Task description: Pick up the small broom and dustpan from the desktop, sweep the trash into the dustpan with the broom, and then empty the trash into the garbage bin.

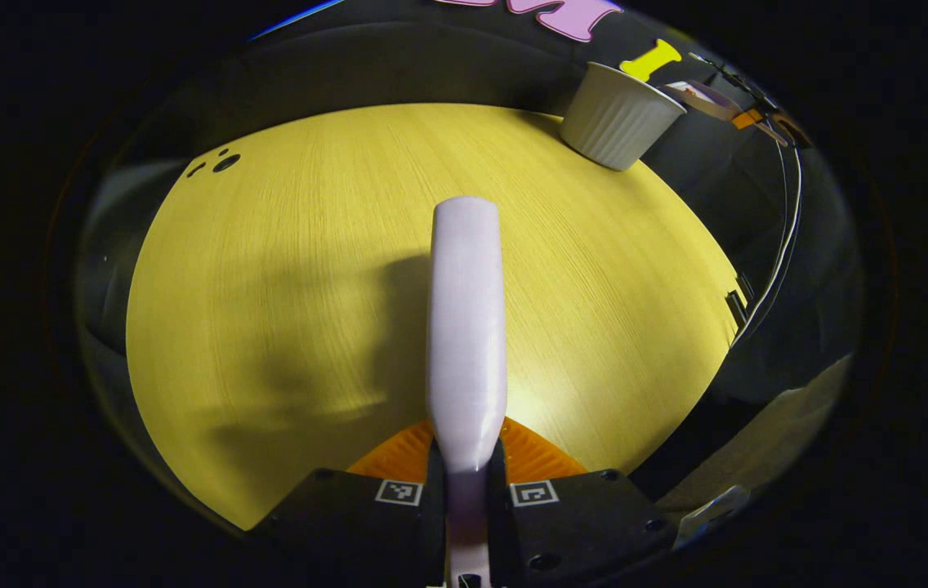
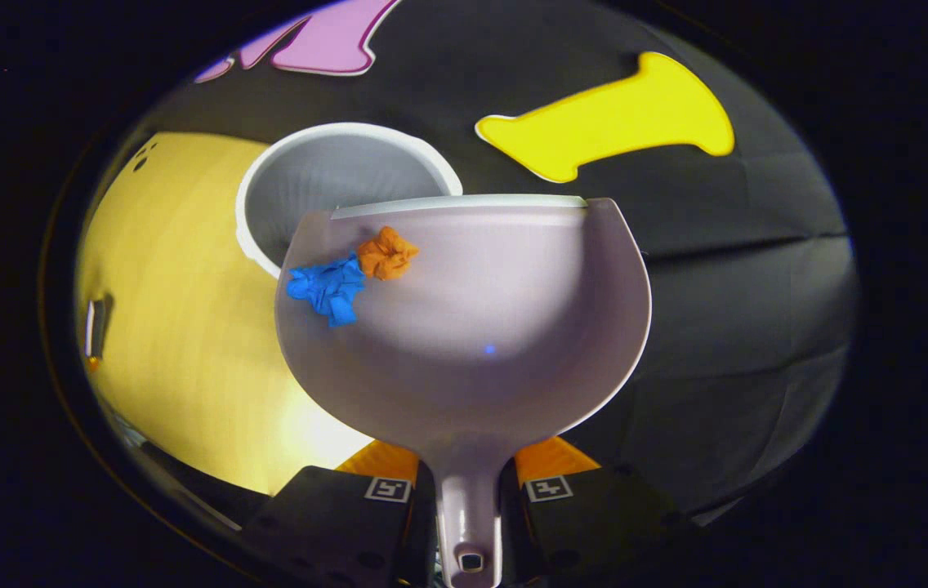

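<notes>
In the left gripper view my left gripper (image 1: 466,469) is shut on the pale lilac broom (image 1: 466,327), which stands out forward above the yellow desktop (image 1: 284,269). The white ribbed garbage bin (image 1: 617,114) stands at the desk's far right. In the right gripper view my right gripper (image 2: 468,482) is shut on the handle of the lilac dustpan (image 2: 497,327). The pan is held up with its front lip over the rim of the garbage bin (image 2: 325,175). A blue paper wad (image 2: 327,287) and an orange wad (image 2: 386,253) lie at the pan's left front.
Black cables (image 1: 787,212) run down past the desk's right edge. Small dark holes (image 1: 219,162) mark the desktop's far left. In the right gripper view a dark slot (image 2: 96,327) sits at the desk's edge, with black cloth wall behind the bin.
</notes>
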The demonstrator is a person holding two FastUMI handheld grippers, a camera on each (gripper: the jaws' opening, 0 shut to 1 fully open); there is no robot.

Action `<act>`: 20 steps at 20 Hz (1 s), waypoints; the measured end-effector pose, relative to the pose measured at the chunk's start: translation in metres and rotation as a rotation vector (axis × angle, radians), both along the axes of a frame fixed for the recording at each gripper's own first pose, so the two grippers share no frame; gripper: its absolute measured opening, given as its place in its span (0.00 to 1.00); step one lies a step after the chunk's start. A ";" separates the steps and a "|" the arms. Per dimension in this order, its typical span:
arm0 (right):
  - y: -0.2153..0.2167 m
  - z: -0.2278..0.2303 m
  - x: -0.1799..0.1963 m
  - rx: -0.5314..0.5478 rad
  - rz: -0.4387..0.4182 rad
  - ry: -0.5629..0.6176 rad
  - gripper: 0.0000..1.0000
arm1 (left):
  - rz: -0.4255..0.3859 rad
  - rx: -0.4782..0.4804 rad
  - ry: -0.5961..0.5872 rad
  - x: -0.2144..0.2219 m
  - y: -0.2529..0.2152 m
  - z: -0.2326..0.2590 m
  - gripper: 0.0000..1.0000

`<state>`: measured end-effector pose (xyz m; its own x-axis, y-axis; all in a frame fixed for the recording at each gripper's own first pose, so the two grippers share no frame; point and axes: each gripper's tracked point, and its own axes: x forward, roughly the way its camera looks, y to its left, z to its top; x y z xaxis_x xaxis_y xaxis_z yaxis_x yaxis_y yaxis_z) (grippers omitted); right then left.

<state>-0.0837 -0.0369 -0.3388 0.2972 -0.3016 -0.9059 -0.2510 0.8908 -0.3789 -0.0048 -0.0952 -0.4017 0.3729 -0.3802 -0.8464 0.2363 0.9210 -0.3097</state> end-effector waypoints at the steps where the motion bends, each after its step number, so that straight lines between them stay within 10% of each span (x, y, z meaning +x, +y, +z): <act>1: -0.005 -0.004 0.002 -0.021 0.020 0.039 0.36 | 0.006 -0.001 0.003 -0.002 -0.001 -0.002 0.24; 20: 0.009 0.010 0.037 -0.134 0.214 0.187 0.35 | 0.024 0.009 0.027 -0.010 -0.015 -0.008 0.24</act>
<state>-0.0465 -0.0277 -0.3291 0.1983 -0.3710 -0.9072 -0.5036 0.7555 -0.4191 -0.0147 -0.1105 -0.4094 0.3587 -0.3636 -0.8597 0.2055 0.9292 -0.3073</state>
